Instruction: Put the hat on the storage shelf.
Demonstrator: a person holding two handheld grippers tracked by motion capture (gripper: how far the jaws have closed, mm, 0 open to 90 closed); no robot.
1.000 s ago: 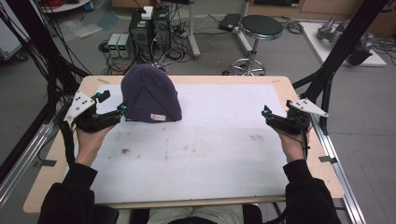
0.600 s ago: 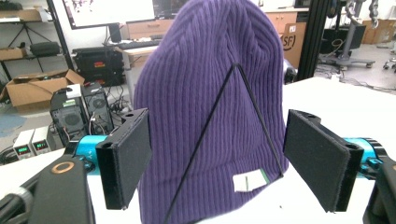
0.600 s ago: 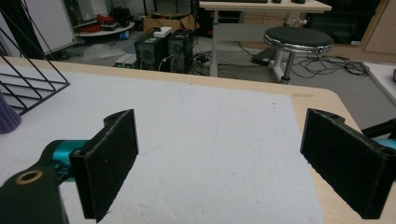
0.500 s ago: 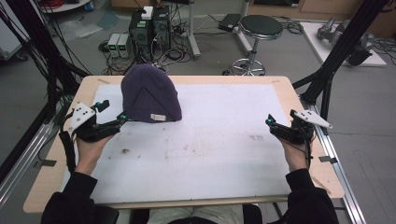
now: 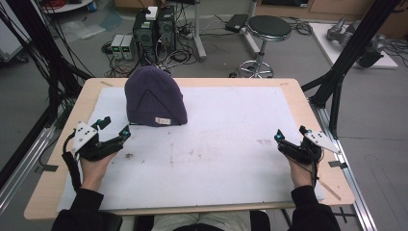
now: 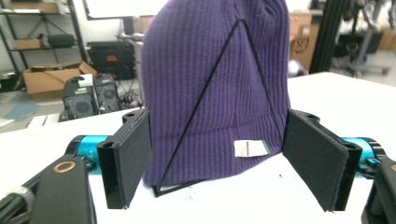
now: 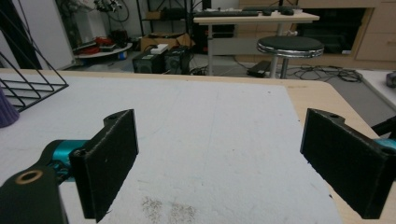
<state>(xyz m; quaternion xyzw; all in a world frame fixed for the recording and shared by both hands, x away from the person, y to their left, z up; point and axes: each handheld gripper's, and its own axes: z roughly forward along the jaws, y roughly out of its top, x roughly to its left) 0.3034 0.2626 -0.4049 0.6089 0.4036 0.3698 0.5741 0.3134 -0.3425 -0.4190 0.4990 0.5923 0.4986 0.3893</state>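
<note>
A purple knit beanie [image 5: 155,96] with a small white label stands draped over a black wire stand [image 6: 204,112] at the back left of the white mat. My left gripper [image 5: 115,126] rests on the mat just left of and nearer than the beanie, open and empty. Its own view looks straight at the beanie [image 6: 215,79] between the spread jaws of the left gripper [image 6: 222,156]. My right gripper [image 5: 290,133] sits open and empty near the table's right edge. In the right gripper view the right gripper [image 7: 227,158] faces bare mat, with the wire stand [image 7: 28,91] far left.
A white mat [image 5: 231,144] covers most of the wooden table [image 5: 317,125]. Black frame poles [image 5: 346,62] rise at the right and left sides. On the floor beyond the table stand a stool [image 5: 269,29] and computer boxes [image 5: 154,29].
Both grippers have drawn back toward the near edge of the table, away from the beanie. Both stay open. The beanie has not moved.
</note>
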